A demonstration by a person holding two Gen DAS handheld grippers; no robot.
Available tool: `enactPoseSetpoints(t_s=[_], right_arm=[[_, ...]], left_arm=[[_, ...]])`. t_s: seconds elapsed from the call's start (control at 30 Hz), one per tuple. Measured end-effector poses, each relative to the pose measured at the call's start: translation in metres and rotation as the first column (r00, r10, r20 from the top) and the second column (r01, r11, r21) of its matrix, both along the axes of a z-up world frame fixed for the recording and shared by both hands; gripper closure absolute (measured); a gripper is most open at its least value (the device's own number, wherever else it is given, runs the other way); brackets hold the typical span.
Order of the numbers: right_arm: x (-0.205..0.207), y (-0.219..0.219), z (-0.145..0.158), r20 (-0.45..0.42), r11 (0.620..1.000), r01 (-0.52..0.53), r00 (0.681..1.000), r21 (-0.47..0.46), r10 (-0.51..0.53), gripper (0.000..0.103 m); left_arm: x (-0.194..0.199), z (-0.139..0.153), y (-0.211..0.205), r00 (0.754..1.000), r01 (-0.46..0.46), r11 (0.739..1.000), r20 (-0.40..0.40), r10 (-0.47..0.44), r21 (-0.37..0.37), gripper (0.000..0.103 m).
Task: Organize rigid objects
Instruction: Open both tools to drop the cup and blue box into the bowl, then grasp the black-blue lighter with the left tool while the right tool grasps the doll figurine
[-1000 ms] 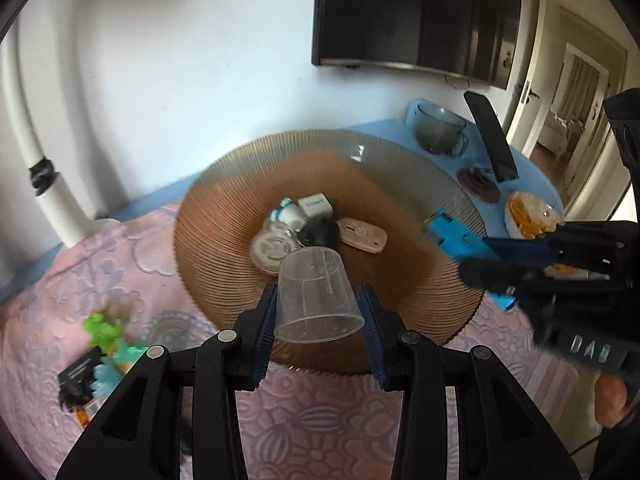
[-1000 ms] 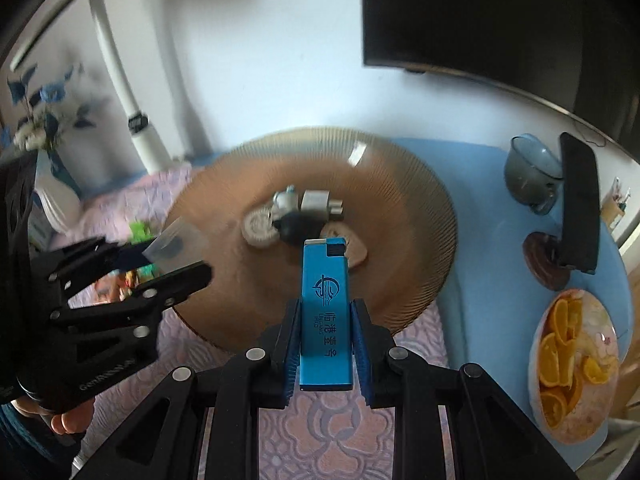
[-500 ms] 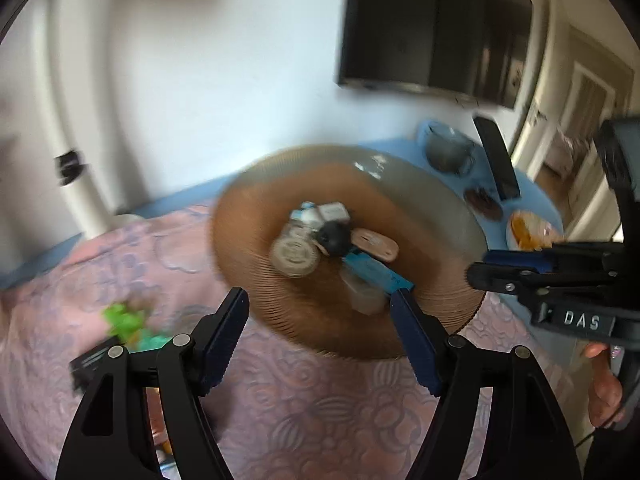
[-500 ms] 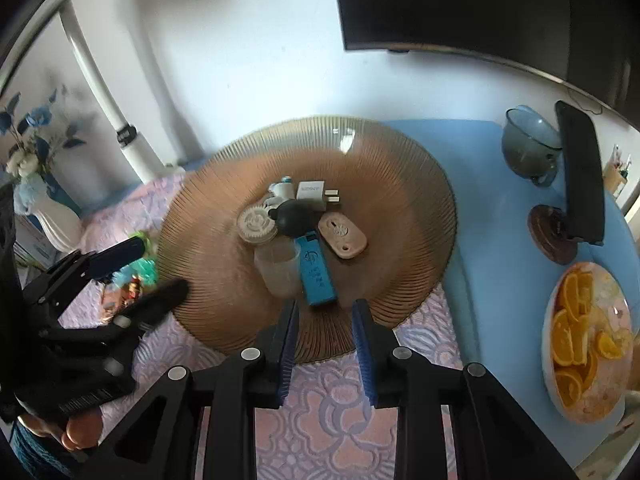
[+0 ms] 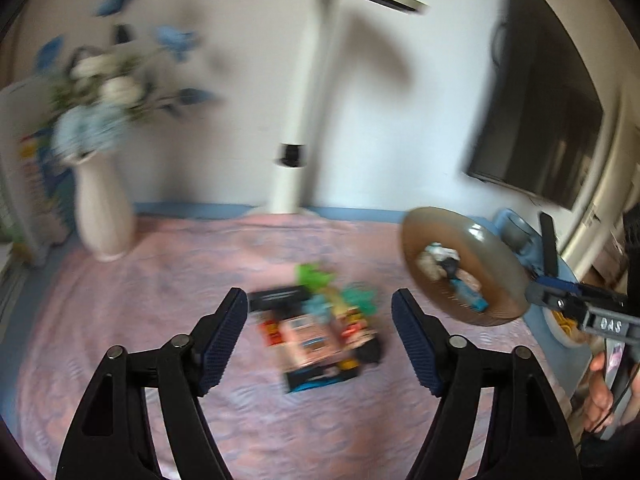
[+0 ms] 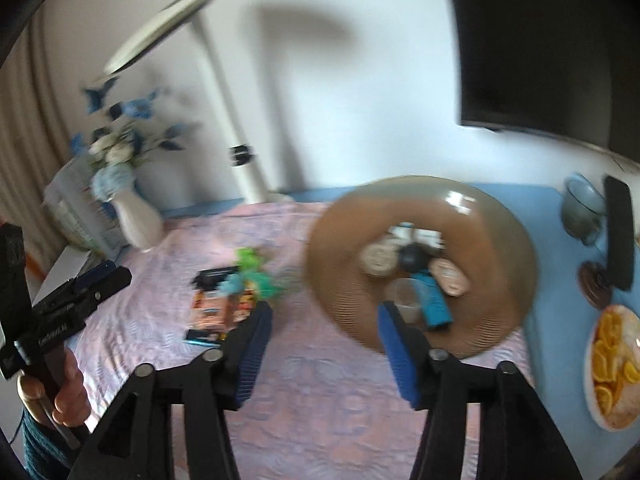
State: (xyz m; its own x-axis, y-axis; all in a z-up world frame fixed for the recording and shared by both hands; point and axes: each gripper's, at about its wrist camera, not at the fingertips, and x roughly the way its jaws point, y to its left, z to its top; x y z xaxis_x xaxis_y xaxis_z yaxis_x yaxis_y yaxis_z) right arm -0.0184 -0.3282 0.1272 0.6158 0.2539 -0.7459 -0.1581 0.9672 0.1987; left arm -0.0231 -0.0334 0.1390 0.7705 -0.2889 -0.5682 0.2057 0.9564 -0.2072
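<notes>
A brown ribbed plate (image 6: 332, 240) (image 5: 508, 276) holds a blue bar (image 6: 434, 300), a clear plastic cup (image 6: 404, 296), a pink oval piece (image 6: 452, 278), a black ball and small white items. A blurred pile of small objects (image 5: 316, 324) (image 6: 228, 292), with green and teal toys, packets and a black box, lies on the pink cloth. My left gripper (image 5: 318, 342) is open and empty, over the pile. My right gripper (image 6: 324, 344) is open and empty, above the cloth between pile and plate.
A white vase of blue and white flowers (image 5: 102, 216) (image 6: 136, 220) and a white lamp post (image 5: 298, 120) stand at the back. A grey cup (image 6: 580, 212), a black phone on a stand (image 6: 618, 232) and a plate of orange slices (image 6: 612, 364) sit right.
Both grippers have swung left from the plate toward the pile. The right gripper has opened wide. The cup and the blue bar stay on the plate.
</notes>
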Motion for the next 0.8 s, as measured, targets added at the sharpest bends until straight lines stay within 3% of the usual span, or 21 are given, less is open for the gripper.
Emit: enactPoseSetpoints(t_s=[0.2, 0.3, 0.4, 0.5, 0.57, 0.8], right_arm=[[-0.010, 0.058, -0.042, -0.032, 0.993, -0.113, 0.993, 0.029, 0.114, 0.044], [-0.009, 0.079, -0.078, -0.089, 0.989, -0.145, 0.985, 0.028, 0.147, 0.044], [-0.005, 0.089, -0.107, -0.130, 0.988, -0.153, 0.980, 0.017, 0.154, 0.044], [-0.003, 0.091, -0.124, -0.138, 0.988, -0.152, 0.979, 0.014, 0.152, 0.044], [-0.003, 0.089, -0.132, -0.144, 0.989, -0.145, 0.979, 0.001, 0.144, 0.044], [0.000, 0.080, -0.137, -0.157, 0.993, -0.114, 0.981, 0.027, 0.117, 0.044]], left_arm=[[-0.002, -0.057, 0.052, 0.982, -0.165, 0.986, -0.093, 0.167, 0.030, 0.024], [0.002, -0.087, 0.058, 0.971, -0.177, 0.983, -0.153, 0.181, 0.040, 0.024], [0.000, -0.105, 0.055, 0.971, -0.172, 0.982, -0.152, 0.183, 0.079, 0.024], [-0.001, -0.114, 0.051, 0.971, -0.151, 0.983, -0.170, 0.167, 0.104, 0.024], [-0.005, -0.110, 0.048, 0.981, -0.126, 0.987, -0.134, 0.139, 0.100, 0.024], [-0.005, -0.111, 0.051, 0.980, -0.110, 0.991, -0.157, 0.120, 0.072, 0.022]])
